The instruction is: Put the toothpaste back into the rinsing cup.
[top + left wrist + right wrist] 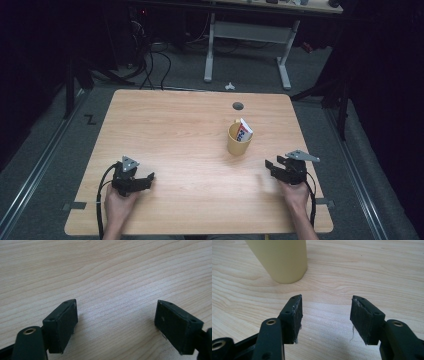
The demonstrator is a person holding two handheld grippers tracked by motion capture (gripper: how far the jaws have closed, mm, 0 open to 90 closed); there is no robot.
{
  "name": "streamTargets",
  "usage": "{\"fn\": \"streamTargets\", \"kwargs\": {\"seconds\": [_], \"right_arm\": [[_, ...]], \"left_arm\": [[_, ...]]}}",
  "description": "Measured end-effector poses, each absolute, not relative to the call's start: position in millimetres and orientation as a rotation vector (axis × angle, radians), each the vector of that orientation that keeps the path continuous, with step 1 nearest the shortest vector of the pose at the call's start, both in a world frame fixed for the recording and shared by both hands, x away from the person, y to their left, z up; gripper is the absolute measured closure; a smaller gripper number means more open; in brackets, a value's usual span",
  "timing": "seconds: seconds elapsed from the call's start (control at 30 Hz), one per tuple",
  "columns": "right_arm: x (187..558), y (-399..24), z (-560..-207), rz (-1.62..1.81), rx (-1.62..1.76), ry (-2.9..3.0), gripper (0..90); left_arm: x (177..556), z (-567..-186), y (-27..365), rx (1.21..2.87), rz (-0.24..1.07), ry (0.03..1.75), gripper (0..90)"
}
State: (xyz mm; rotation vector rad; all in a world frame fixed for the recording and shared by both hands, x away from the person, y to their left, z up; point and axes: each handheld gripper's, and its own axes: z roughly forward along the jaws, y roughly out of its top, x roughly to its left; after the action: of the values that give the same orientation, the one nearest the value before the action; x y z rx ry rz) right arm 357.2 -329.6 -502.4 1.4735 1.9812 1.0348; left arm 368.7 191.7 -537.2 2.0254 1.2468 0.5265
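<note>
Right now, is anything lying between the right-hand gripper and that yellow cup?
No. Bare wooden table separates the right gripper from the yellow cup, as the right gripper view shows.

Pale wood grain, matt yellow cup, black matt tongs

We see the counter (190,145) as light wood-look board, smooth with a faint sheen and fine streaked grain. On it the cup (239,141) looks like matt yellow plastic or glazed ware, we cannot tell which; the packet (244,131) inside the cup looks like glossy printed paper. Left of the cup, the left tongs (116,322) are matt black plastic with smooth pads; beside the cup, the right tongs (325,320) have rough, frayed pads.
</note>
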Motion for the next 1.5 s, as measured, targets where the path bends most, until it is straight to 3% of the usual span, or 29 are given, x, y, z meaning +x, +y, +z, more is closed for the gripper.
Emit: {"fn": "streamTargets", "kwargs": {"seconds": [1.5], "right_arm": [[370.5, -321.1, -525.7, 0.87, 1.508, 2.034, 41.5]], "left_arm": [[368.7, -537.2, 191.7, 2.025, 0.526, 1.247, 19.2]]}}
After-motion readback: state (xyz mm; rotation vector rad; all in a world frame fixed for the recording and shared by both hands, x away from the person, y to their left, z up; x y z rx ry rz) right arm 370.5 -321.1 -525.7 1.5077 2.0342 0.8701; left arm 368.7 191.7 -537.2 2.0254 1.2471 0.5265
